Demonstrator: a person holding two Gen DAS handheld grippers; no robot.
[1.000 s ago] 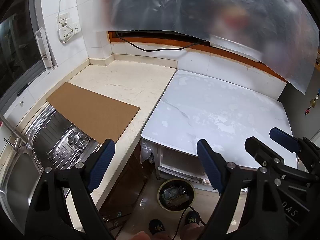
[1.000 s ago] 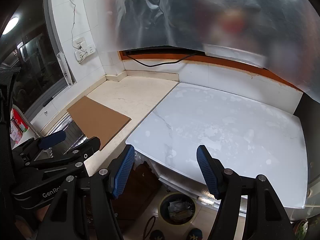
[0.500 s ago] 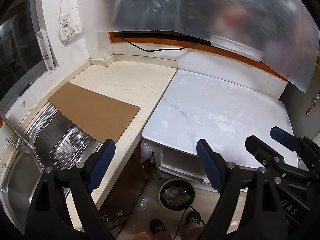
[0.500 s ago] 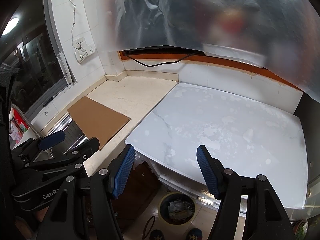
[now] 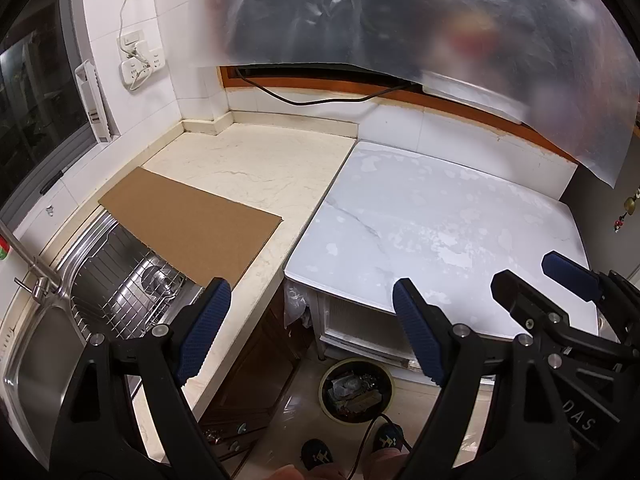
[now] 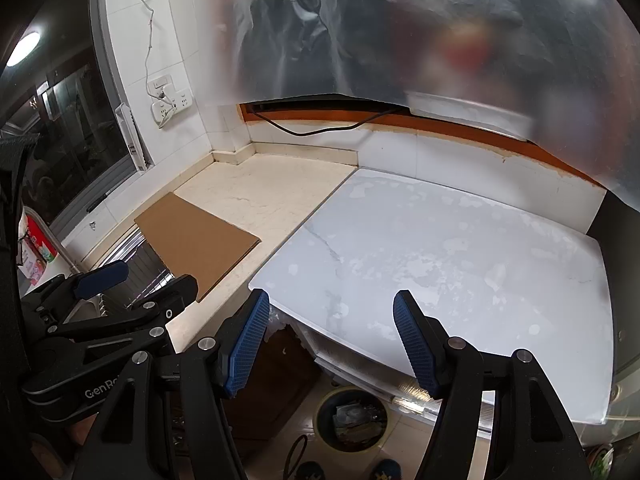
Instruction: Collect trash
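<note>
A round trash bin [image 5: 356,390] holding crumpled wrappers stands on the floor below the white marble table [image 5: 440,220]; it also shows in the right wrist view [image 6: 352,420]. My left gripper [image 5: 312,300] is open and empty, held high above the gap between counter and table. My right gripper [image 6: 326,316] is open and empty above the table's front edge. Each gripper shows in the other's view, the right one [image 5: 528,284] and the left one [image 6: 138,280]. No loose trash shows on the surfaces.
A brown cardboard sheet [image 5: 192,224] lies on the beige counter [image 5: 256,160], overhanging the steel sink [image 5: 100,300] with its wire rack. A faucet [image 5: 28,268] stands at left. A plastic sheet [image 5: 440,20] hangs over the window. My shoes [image 5: 352,448] are beside the bin.
Both views have shifted only slightly. Both grippers stay open and empty.
</note>
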